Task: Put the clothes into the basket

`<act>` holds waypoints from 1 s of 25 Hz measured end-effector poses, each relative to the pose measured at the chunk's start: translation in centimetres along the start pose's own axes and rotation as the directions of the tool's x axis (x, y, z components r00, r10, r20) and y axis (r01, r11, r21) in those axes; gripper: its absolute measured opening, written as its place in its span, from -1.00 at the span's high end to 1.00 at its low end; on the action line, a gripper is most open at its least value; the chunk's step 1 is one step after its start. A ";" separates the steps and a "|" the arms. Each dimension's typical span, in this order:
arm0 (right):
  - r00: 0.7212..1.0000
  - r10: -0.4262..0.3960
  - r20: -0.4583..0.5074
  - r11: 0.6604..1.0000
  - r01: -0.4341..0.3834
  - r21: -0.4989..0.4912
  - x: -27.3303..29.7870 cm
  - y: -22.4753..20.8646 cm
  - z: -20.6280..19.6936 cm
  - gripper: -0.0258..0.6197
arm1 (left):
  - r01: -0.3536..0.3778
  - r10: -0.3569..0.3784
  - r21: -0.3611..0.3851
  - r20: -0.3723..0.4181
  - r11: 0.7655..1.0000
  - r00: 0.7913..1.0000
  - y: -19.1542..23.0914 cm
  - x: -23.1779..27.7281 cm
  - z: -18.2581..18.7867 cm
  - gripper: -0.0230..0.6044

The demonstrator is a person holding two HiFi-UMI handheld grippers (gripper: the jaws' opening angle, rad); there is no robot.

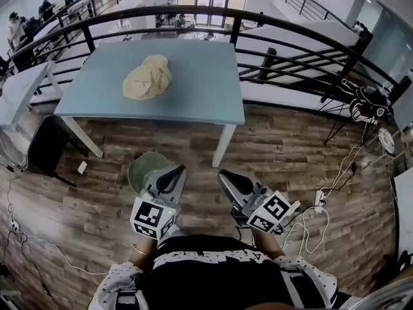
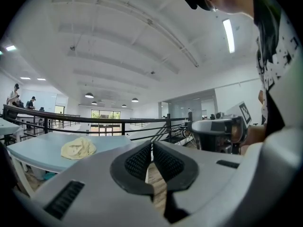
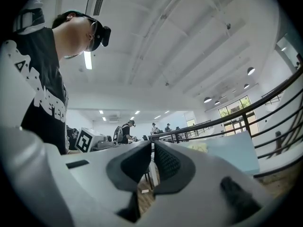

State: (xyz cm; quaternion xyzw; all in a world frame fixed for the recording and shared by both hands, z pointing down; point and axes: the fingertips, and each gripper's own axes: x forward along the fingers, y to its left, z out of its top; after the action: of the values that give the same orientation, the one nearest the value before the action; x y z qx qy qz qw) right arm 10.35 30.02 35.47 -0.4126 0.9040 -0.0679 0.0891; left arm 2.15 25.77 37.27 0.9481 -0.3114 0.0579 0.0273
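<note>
A crumpled cream cloth [image 1: 148, 77] lies on the pale blue table [image 1: 200, 95], left of its middle; the left gripper view shows the cloth [image 2: 78, 148] far off to the left. A round green basket [image 1: 143, 171] stands on the wooden floor in front of the table, partly hidden behind my left gripper [image 1: 178, 170]. That left gripper [image 2: 151, 150] is shut with nothing in it, held low near my body. My right gripper [image 1: 222, 175] is beside it, also shut and empty [image 3: 152, 154]. Both are well short of the table.
A black metal railing [image 1: 271, 37] curves behind the table. A second pale table [image 1: 16, 92] and a dark chair [image 1: 45, 147] stand at the left. Cables and a power strip [image 1: 319, 199] lie on the floor at the right, near a tripod [image 1: 364, 108]. People stand far back left.
</note>
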 end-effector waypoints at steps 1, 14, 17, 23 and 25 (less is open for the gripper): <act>1.000 0.009 -0.003 1.000 -0.009 0.000 1.1 0.1 -0.1 0.83 | -0.008 0.008 0.001 -0.001 1.000 1.000 1.0 -0.3 -0.1 0.86; 0.999 0.033 -0.021 0.999 -0.033 -0.003 11.7 1.1 -1.3 0.83 | -0.044 0.044 -0.017 -0.019 0.999 0.999 11.3 -3.1 -0.7 0.86; 1.000 0.028 -0.012 1.000 -0.028 -0.006 13.7 1.2 -1.4 0.83 | -0.042 0.042 -0.006 -0.010 0.999 0.999 13.3 -3.2 -0.5 0.86; 1.000 -0.006 -0.012 1.000 0.006 -0.005 16.3 1.3 -2.3 0.83 | -0.018 0.018 -0.013 -0.016 1.000 1.000 16.0 -3.5 -1.4 0.86; 1.000 -0.022 -0.014 1.000 0.022 -0.011 16.7 1.4 -2.5 0.83 | -0.005 0.005 -0.026 -0.023 1.000 1.000 16.8 -3.4 -1.9 0.86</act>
State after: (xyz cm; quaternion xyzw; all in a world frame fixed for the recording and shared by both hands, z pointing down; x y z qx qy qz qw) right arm -1.98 18.38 35.85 -0.4226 0.9003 -0.0667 0.0799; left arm -10.68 14.43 39.00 0.9462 -0.3142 0.0649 0.0430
